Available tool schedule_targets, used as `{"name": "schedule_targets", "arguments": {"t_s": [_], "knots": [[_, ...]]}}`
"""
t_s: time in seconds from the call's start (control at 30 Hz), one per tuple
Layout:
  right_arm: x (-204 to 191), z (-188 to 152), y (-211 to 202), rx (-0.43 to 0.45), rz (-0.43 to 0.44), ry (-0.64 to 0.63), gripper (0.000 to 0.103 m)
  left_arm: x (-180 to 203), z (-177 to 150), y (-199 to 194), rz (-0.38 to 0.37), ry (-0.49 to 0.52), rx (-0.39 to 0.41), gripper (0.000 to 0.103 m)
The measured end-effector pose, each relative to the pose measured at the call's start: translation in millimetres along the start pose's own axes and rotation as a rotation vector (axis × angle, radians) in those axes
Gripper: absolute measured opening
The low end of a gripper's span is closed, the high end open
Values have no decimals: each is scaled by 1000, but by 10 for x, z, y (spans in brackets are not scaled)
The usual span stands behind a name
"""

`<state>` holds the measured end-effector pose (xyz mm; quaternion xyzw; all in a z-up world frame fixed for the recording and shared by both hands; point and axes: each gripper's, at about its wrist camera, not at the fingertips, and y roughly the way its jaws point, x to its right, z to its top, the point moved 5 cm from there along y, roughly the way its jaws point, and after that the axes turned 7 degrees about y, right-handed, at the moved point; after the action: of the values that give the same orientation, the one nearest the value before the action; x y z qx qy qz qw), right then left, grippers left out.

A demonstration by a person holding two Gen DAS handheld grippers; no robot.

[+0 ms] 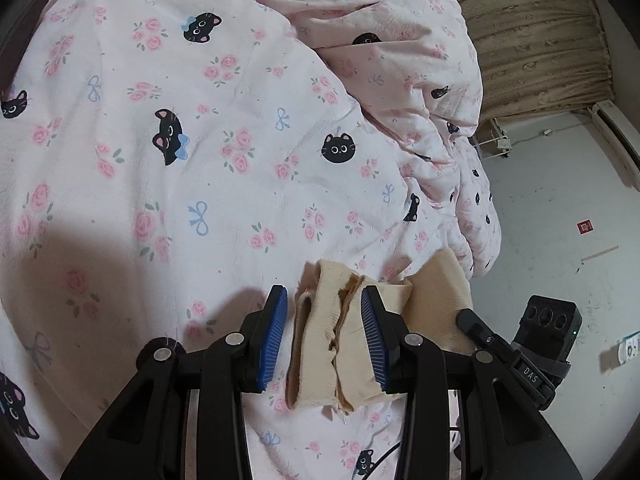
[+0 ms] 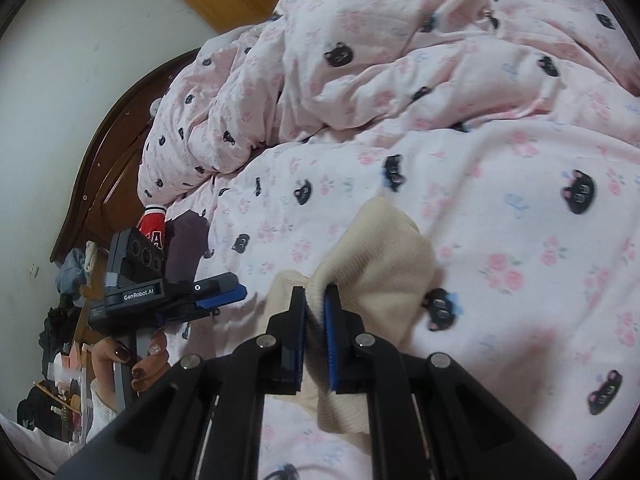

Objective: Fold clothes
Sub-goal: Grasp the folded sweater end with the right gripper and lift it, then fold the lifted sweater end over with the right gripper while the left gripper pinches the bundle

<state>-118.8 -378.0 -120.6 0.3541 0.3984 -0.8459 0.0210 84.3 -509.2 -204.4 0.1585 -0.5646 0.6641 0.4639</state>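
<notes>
As things stand: two tongs are over the bed, one beige knit between them.
Right tongs (image 2: 315, 290): clamped tight on a bunched fold of the beige knit (image 2: 384, 248), cloth squeezed between the blue pads. The rest billows out beyond the tips and droops below the jaws.
Left tongs (image 1: 324, 292): jaws partway apart. The folded knit shows between them (layered edges facing the camera). Its left pad stands clear of the cloth, bedding visible in the gap; whether the right pad touches it, I can't tell.
Side by side: from the right wrist, the left tongs sit just left of the knit, tips pointing at it and not on it.
Hand (image 2: 132, 364): dark-painted nails wrapped round the left tongs' handle.
Surface: pink duvet cover (image 1: 200, 120) printed with black cat faces, roses and blue bows, spread flat under both tongs.
Beyond the tips: heaped quilt (image 2: 320, 80) in the same print, rumpled high.
Left of the left tongs: a red garment (image 2: 154, 226) with white lettering, a dark purple cloth (image 2: 186, 240) beside it, then a dark wooden headboard (image 2: 100, 160).
Room: pale wall (image 2: 60, 80) behind the headboard, pale floor (image 1: 560, 220) right of the bed with a red square mark (image 1: 585, 227), brown fringed fabric (image 1: 532, 40) further off.
</notes>
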Motion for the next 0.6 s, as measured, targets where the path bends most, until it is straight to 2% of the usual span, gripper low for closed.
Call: {"name": "schedule_targets", "arguments": {"t_s": [0.13, 0.37, 0.6], "knots": [[-200, -42, 247, -28, 12, -6, 9, -4, 1, -14, 1, -2, -1, 34], [-407, -311, 766, -113, -2, -17, 9, 6, 4, -11, -5, -2, -5, 34], [-435, -396, 885, -128, -20, -30, 9, 112, -8, 53, -38, 38, -24, 34]]}}
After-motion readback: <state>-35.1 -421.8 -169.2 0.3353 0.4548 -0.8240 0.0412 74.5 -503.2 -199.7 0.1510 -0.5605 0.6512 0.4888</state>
